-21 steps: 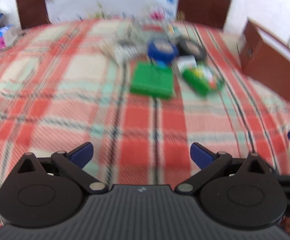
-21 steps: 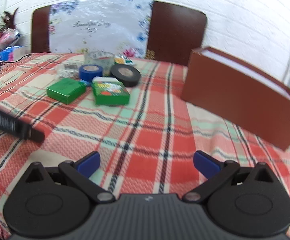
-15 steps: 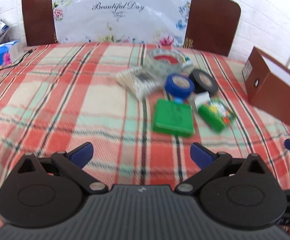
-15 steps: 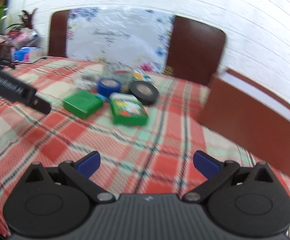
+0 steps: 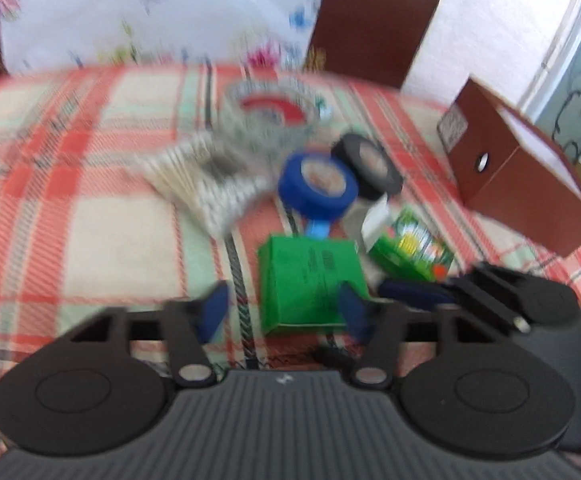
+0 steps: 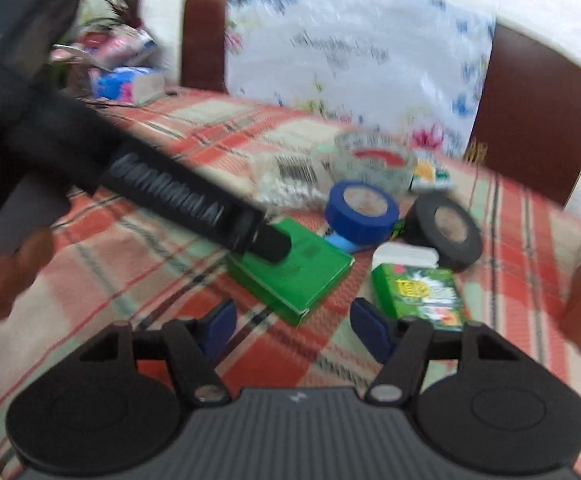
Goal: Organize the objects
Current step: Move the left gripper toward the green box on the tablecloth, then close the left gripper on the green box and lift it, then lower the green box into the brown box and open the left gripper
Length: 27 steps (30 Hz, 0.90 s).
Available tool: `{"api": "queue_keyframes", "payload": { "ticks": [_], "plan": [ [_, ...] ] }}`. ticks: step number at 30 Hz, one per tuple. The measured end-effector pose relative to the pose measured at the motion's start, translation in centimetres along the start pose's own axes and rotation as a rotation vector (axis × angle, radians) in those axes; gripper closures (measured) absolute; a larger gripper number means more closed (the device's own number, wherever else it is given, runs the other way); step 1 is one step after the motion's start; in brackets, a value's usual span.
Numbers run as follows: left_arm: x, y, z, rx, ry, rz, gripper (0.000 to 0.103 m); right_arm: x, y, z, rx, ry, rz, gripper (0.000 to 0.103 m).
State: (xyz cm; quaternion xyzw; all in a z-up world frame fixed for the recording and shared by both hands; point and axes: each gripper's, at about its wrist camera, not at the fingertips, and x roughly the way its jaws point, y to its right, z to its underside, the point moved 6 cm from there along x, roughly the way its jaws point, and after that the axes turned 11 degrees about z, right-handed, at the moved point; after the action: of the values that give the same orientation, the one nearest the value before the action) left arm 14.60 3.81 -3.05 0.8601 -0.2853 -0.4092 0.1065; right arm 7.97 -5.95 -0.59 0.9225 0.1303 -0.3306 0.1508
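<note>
Nearest the left wrist camera, the left claw (image 5: 282,312) was angled down at the worktop (image 5: 90,240) with its blue pads partly apart. The plain green box (image 5: 310,280) lay flat between them; blur hid whether the pads touched its sides, so no grip could be confirmed. Seen from the right wrist view, the tip of that claw sat over the near corner of the box, which suggested this box was the one being picked first, as it was closest.

The right claw (image 6: 292,328) hung just short of the same cluster, its pads about half spread and with nothing in them, only checked cloth between. It pointed between the plain box and the printed green box (image 6: 422,292), probably waiting for its own item.

Behind the boxes lay the blue tape roll (image 5: 316,188) and the black tape roll (image 5: 366,164), close together, then a pale packet (image 5: 202,184) and a clear tape roll (image 5: 274,116). All were bunched mid-worktop, unsorted.

The brown box (image 5: 518,172) stood open well apart on the right, likely the place meant to receive them. Chairs (image 5: 374,16) stood beyond.
</note>
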Motion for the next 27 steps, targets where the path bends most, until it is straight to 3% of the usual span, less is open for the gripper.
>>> {"api": "queue_keyframes", "payload": {
  "ticks": [1, 5, 8, 11, 16, 23, 26, 27],
  "plan": [
    [0.0, 0.1, 0.1, -0.031, 0.017, 0.034, 0.061, 1.2, 0.0, -0.1, 0.016, -0.018, -0.014, 0.046],
    [-2.4, 2.1, 0.2, -0.05, 0.064, 0.009, 0.066, 0.9, 0.3, -0.5, 0.077, -0.007, -0.061, 0.053],
    [-4.5, 5.6, -0.8, -0.003, 0.117, 0.037, 0.066, -3.0, 1.2, -0.3, 0.078, 0.093, -0.047, 0.054],
    [-3.8, 9.8, -3.2, 0.072, 0.14, 0.059, 0.066, -6.0, 3.6, -0.6, 0.066, 0.209, 0.04, 0.054],
    [1.2, 18.6, -7.7, 0.204, 0.127, 0.146, 0.066, -8.5, 11.5, -0.5, 0.141, 0.289, 0.228, 0.054],
    [10.7, 30.8, -10.3, 0.359, 0.07, 0.238, 0.065, -10.7, 25.5, 2.9, 0.308, 0.287, 0.457, 0.054],
    [14.6, 32.2, -10.3, 0.374, 0.025, 0.197, 0.06, -9.3, 30.0, 4.4, 0.345, 0.224, 0.501, 0.044],
    [15.6, 31.9, -10.1, 0.37, 0.009, 0.164, 0.06, -8.8, 31.0, 5.0, 0.361, 0.212, 0.513, 0.034]
  ]
}}
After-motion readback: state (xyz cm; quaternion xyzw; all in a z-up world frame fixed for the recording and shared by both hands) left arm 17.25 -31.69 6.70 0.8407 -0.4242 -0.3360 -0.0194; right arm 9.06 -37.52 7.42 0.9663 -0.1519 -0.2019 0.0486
